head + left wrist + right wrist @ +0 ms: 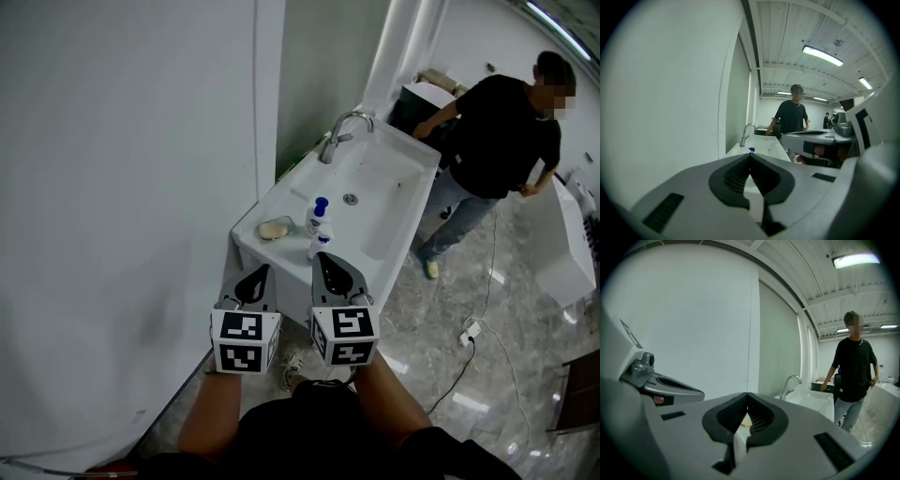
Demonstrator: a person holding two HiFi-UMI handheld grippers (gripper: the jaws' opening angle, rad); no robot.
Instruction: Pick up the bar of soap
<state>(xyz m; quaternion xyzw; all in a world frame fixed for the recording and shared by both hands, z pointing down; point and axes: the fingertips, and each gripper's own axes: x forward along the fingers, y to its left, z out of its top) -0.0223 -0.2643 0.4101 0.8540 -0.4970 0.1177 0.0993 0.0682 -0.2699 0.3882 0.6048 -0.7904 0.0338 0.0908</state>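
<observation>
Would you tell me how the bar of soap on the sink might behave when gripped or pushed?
The bar of soap looks rounded and smooth, so it may slip from a pinch. It lies low and flat, so it probably won't roll or tip.

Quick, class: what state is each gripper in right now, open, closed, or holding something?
Left gripper: closed, tips together, holding nothing.
Right gripper: closed, tips together, holding nothing.
</observation>
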